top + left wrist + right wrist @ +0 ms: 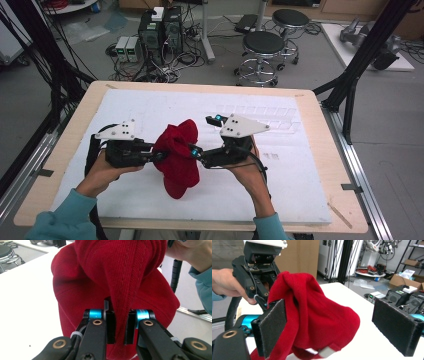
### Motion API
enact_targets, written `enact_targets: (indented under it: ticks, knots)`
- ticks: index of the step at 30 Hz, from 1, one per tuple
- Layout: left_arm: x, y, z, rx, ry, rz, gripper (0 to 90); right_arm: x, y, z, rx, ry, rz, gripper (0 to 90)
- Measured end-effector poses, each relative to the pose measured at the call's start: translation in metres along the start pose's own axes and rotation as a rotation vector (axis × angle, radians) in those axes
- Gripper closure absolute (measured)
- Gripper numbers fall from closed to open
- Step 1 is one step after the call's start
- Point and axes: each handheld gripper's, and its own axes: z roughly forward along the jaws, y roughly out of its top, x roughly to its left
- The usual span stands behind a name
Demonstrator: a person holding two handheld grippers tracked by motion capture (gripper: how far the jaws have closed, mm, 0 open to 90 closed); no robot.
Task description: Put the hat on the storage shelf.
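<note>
A red corduroy cloth piece (177, 160), shaped like a cap, is lifted off the white mat between both grippers. My left gripper (159, 156) comes in from the left and is shut on a raised fold of it; in the left gripper view the jaws (120, 323) pinch that seam ridge of the red cloth (105, 277). My right gripper (205, 135) stands open on the cloth's right side. In the right gripper view its pads (273, 327) are far apart; the red cloth (317, 315) lies against the left pad only. The left gripper's body (257, 272) shows behind the cloth.
A white mat (280, 190) covers the wooden table (65, 150). A clear plastic tray (272, 117) lies at the back right of the mat. Beyond the table, stools (262, 47) and computer boxes (160, 30) stand on the floor. A black frame post (360, 60) rises at the right.
</note>
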Motion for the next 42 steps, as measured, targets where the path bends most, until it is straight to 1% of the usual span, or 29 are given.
enact_targets:
  ticks: [3,5,9,10,11,12,15,20,23,28,31,34,35,39,40,41,42]
  knots:
    - [0.003,0.004,-0.003,-0.007,0.014,-0.007,84.4,0.002,0.000,-0.004,0.027,-0.014,0.007,11.7]
    - [0.006,0.009,-0.004,-0.014,0.019,-0.006,84.4,0.004,-0.002,-0.008,0.031,-0.024,0.016,11.7]
    - [0.009,0.019,-0.006,-0.014,0.030,-0.002,84.4,0.008,-0.005,-0.014,0.048,-0.027,0.022,11.7]
    - [0.010,0.021,-0.006,-0.019,0.042,-0.005,84.4,0.009,-0.006,-0.015,0.052,-0.026,0.029,11.7]
    - [0.012,0.023,-0.005,-0.026,0.044,-0.015,84.4,0.009,-0.008,-0.016,0.049,-0.024,0.032,11.7]
    - [0.013,0.025,-0.005,-0.029,0.045,-0.013,84.4,0.010,-0.009,-0.017,0.050,-0.026,0.044,11.7]
    - [0.016,0.032,-0.002,-0.032,0.058,-0.014,84.4,0.013,-0.016,-0.019,0.054,-0.027,0.049,11.7]
    - [0.019,0.041,0.001,-0.036,0.071,-0.015,84.4,0.014,-0.026,-0.021,0.059,-0.025,0.081,11.7]
    - [0.020,0.043,0.003,-0.034,0.074,-0.016,84.4,0.015,-0.031,-0.020,0.073,-0.023,0.093,11.7]
    - [0.021,0.045,0.007,-0.040,0.080,-0.019,84.4,0.021,-0.042,-0.018,0.070,-0.018,0.118,11.7]
    - [0.020,0.047,0.011,-0.041,0.075,-0.013,84.4,0.025,-0.052,-0.017,0.084,-0.016,0.140,11.8]
    - [0.019,0.050,0.014,-0.047,0.077,-0.014,84.4,0.027,-0.061,-0.015,0.077,-0.005,0.175,11.7]
    - [0.019,0.051,0.015,-0.051,0.079,-0.016,84.4,0.027,-0.064,-0.014,0.074,-0.004,0.177,11.7]
    - [0.019,0.055,0.018,-0.064,0.077,-0.018,84.4,0.029,-0.068,-0.009,0.069,0.016,0.197,11.7]
    - [0.019,0.056,0.019,-0.069,0.074,-0.020,84.4,0.029,-0.068,-0.008,0.068,0.013,0.194,11.8]
    - [0.019,0.056,0.020,-0.071,0.071,-0.018,84.4,0.029,-0.068,-0.007,0.065,0.014,0.202,11.8]
    - [0.018,0.057,0.021,-0.070,0.073,-0.018,84.4,0.029,-0.068,-0.006,0.063,0.025,0.204,11.8]
